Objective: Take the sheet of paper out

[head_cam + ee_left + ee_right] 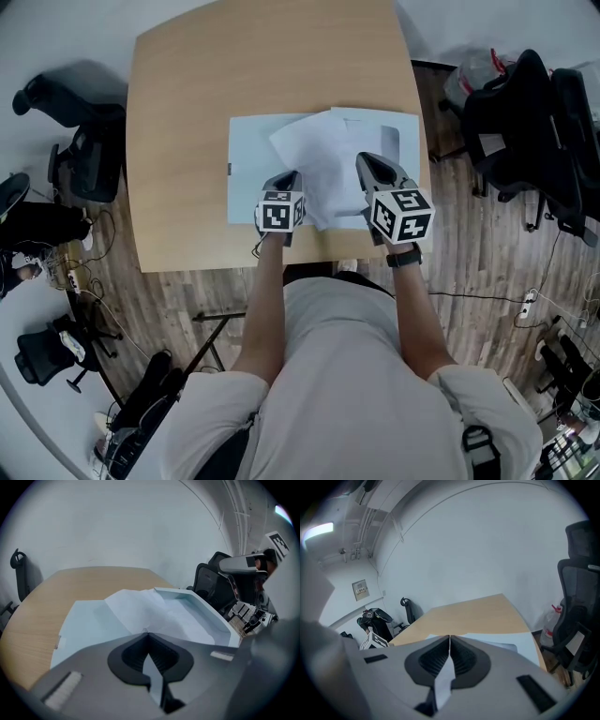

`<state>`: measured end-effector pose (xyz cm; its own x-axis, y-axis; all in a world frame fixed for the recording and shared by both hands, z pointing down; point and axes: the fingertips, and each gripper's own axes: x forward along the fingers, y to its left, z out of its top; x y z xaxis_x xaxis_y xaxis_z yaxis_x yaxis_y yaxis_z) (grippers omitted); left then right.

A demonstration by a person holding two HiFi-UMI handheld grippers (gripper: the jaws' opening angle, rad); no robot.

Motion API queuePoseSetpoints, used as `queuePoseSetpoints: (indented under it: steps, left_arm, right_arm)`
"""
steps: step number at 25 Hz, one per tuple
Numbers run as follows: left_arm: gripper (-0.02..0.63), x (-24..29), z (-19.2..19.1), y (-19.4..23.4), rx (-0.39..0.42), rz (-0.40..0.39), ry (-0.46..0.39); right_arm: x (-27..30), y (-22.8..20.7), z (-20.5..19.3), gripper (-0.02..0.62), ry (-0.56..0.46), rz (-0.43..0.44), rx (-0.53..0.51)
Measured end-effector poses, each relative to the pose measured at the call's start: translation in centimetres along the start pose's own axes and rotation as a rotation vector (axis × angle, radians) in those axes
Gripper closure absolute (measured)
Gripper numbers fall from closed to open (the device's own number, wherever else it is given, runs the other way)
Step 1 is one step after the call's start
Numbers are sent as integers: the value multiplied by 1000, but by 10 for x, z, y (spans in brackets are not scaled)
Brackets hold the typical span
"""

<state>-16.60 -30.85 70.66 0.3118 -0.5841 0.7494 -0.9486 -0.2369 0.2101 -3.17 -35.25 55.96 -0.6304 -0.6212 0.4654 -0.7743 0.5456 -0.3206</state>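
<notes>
A white sheet of paper (pixel 319 159) lies crumpled and skewed over a pale blue folder (pixel 246 169) on the wooden table (pixel 187 94). My left gripper (pixel 288 177) is shut on the sheet's near left edge. My right gripper (pixel 368 160) is shut on its near right edge. In the left gripper view the sheet (pixel 140 609) rises from the folder (pixel 79 625) into the closed left gripper (pixel 148 633), with a sliver showing between the jaws. In the right gripper view a strip of paper (pixel 443 681) sits pinched in the right gripper (pixel 449 637); the folder (pixel 520 641) lies beyond.
The table's front edge (pixel 234 267) is right by my body. Black office chairs stand at the left (pixel 75 122) and at the right (pixel 525 122). A plastic bag (pixel 476 70) sits on the floor at the far right, and cables lie on the wooden floor.
</notes>
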Motion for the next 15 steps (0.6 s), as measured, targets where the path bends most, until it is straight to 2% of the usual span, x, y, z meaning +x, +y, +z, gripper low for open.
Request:
queuePoseSetpoints:
  steps: [10,15]
  left_arm:
    - [597,-57,27,9,35,63,-125]
    - [597,-91,52,11,69,96,-207]
  right_arm:
    - [-22,36,19,583,-72,38,-68]
    - [-42,52,41,583,-148,65,-59]
